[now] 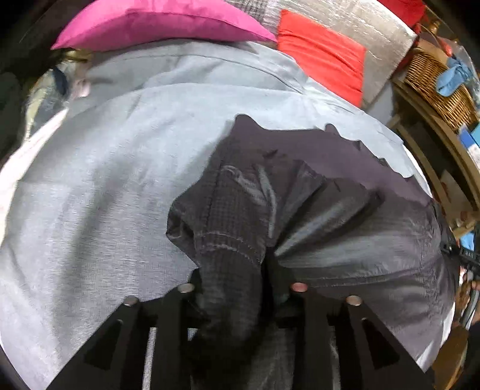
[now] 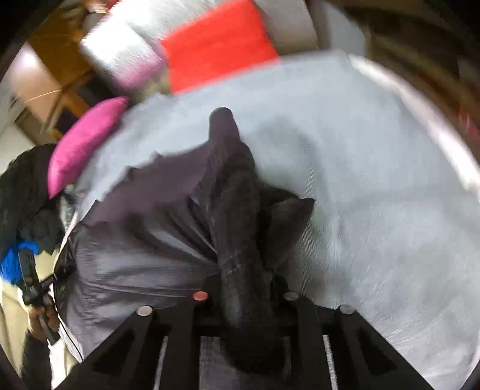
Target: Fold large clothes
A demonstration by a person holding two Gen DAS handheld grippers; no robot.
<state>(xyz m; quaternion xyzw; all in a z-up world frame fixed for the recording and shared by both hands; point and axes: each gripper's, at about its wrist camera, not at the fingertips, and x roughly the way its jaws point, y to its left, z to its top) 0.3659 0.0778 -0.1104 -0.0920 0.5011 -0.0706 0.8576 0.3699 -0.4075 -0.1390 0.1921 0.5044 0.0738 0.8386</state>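
A dark grey garment [image 1: 330,210] lies crumpled on a light blue bedsheet [image 1: 105,180]. In the left wrist view, a bunched fold of it with a stitched hem runs up between the fingers of my left gripper [image 1: 241,288], which is shut on it. In the right wrist view the same garment [image 2: 144,240] spreads to the left, and a thick twisted roll of it is pinched in my right gripper [image 2: 246,295], shut on it. The cloth hides the pads of both grippers. The sheet [image 2: 375,180] lies bare to the right of that roll.
A pink cushion [image 1: 156,24], a red cushion [image 1: 324,60] and a grey pillow [image 1: 360,21] lie at the head of the bed. A wicker basket [image 1: 435,81] stands on a shelf at the right. A hand [image 2: 45,318] holding the other gripper shows at the left edge.
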